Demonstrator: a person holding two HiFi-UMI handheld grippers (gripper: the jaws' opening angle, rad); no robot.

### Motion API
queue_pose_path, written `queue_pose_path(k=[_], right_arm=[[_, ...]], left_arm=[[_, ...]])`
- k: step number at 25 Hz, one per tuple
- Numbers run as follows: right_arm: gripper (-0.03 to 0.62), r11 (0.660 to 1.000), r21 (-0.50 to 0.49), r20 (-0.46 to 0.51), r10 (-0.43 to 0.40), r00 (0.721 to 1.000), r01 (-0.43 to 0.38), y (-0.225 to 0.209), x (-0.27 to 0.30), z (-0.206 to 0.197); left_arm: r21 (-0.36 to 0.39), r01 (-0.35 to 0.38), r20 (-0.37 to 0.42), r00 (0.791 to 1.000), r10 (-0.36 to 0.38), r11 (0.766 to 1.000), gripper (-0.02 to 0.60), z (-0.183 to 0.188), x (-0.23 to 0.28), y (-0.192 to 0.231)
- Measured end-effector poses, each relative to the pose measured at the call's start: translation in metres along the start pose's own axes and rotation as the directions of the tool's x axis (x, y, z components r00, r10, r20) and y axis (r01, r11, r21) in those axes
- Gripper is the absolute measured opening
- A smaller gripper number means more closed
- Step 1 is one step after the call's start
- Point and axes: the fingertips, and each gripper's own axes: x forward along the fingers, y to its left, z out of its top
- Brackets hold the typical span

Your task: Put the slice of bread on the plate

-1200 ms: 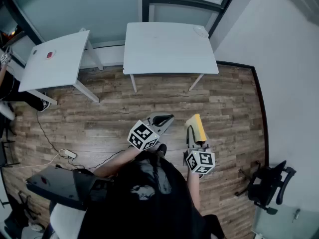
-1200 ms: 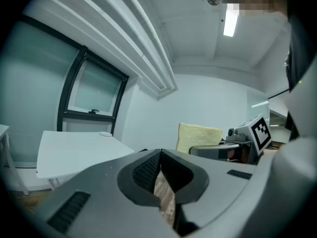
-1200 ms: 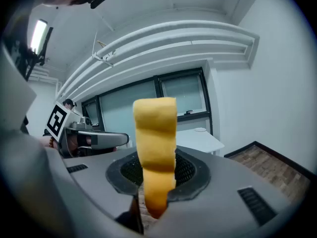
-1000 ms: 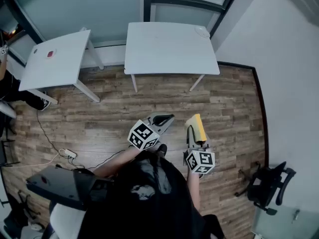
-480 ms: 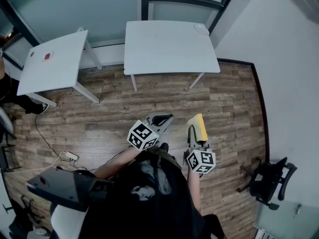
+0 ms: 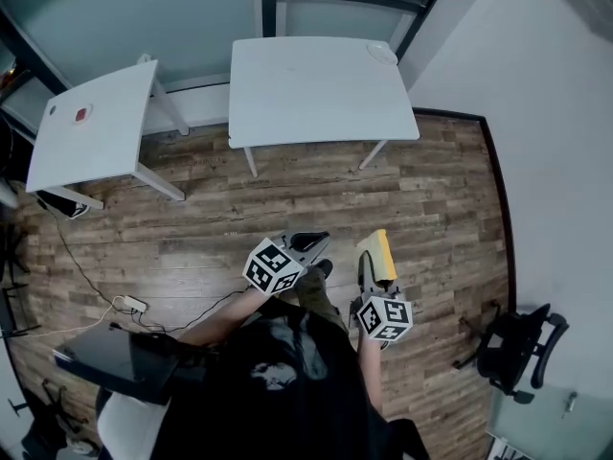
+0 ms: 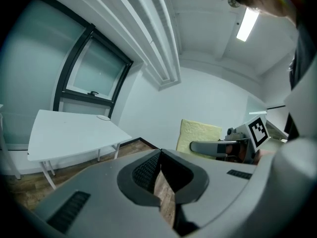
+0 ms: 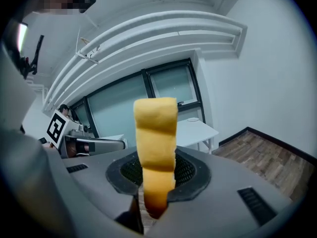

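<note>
A yellow slice of bread [image 6: 382,253] stands upright on edge in my right gripper [image 6: 374,259], which is shut on its lower part; it fills the middle of the right gripper view as the bread [image 8: 155,143]. The white plate [image 6: 383,54] lies on the far right corner of a white table [image 6: 316,94], well ahead of both grippers and over the wooden floor. My left gripper [image 6: 308,241] is shut with nothing in it, just left of the bread. In the left gripper view I see the bread [image 7: 198,135] and, far off, the plate [image 7: 103,117].
A second white table [image 6: 91,137] with a small red thing [image 6: 81,114] stands at the far left. A power strip with cables [image 6: 129,303] lies on the floor at left. A black office chair [image 6: 517,348] is at the lower right, by the white wall.
Both grippers have sunk a little and drifted slightly towards me. The bread stays in the right gripper; the left stays shut.
</note>
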Motion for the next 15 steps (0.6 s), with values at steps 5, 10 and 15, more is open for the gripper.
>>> queue_pose_path(k=[5, 10, 15], right_arm=[[0.098, 1.000, -0.003, 0.029, 0.025, 0.999, -0.025, -0.038, 0.021, 0.032], [0.098, 0.997, -0.014, 0.040, 0.080, 0.996, -0.080, -0.075, 0.046, 0.057], [0.098, 0.991, -0.021, 0.021, 0.130, 0.991, -0.130, -0.109, 0.070, 0.074]], left_arm=[[0.031, 0.006, 0.019, 1.000, -0.006, 0.999, 0.005, 0.034, 0.053, 0.007], [0.075, 0.004, 0.030, 1.000, -0.006, 0.997, 0.005, 0.065, 0.109, 0.009], [0.061, -0.038, 0.020, 0.999, 0.037, 0.997, 0.005, 0.075, 0.140, 0.025]])
